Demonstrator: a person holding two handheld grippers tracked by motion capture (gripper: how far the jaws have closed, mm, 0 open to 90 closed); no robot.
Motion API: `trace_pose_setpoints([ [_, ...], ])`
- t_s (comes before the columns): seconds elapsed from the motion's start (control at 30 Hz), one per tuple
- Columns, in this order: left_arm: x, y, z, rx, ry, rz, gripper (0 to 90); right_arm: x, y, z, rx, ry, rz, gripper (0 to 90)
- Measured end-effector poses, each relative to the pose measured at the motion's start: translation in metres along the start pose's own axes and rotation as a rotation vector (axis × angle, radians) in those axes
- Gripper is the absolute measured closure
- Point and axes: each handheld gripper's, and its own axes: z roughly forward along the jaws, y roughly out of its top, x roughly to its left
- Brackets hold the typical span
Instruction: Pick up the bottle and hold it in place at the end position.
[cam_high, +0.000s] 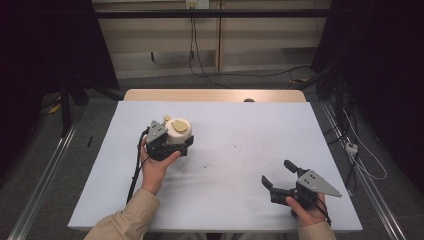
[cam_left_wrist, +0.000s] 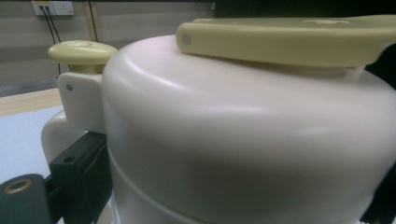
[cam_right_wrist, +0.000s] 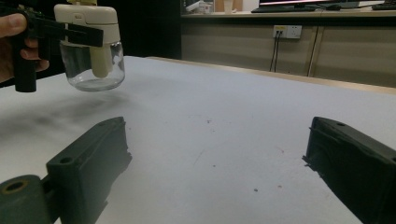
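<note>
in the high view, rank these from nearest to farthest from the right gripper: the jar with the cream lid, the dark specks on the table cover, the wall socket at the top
1. Dark specks: on the cover, just left of the right gripper.
2. Jar with the cream lid: farther left, clamped in the left gripper.
3. Wall socket: on the far wall, beyond the table.

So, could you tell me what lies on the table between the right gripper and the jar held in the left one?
Nothing: in the right gripper view, bare table surface stretches from the right gripper to the jar.

No legible text or labels
</note>
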Motion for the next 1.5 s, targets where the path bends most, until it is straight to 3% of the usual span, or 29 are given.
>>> trace_pose_setpoints([
  [0.87,-0.009,0.008,0.023,0.013,-0.04,-0.011,6.7,-0.001,0.0,0.001,-0.003,0.0,0.007,4.9],
  [1.5,-0.018,0.013,0.039,0.018,-0.071,0.008,6.7,-0.002,0.0,0.0,-0.005,-0.001,0.006,5.0],
])
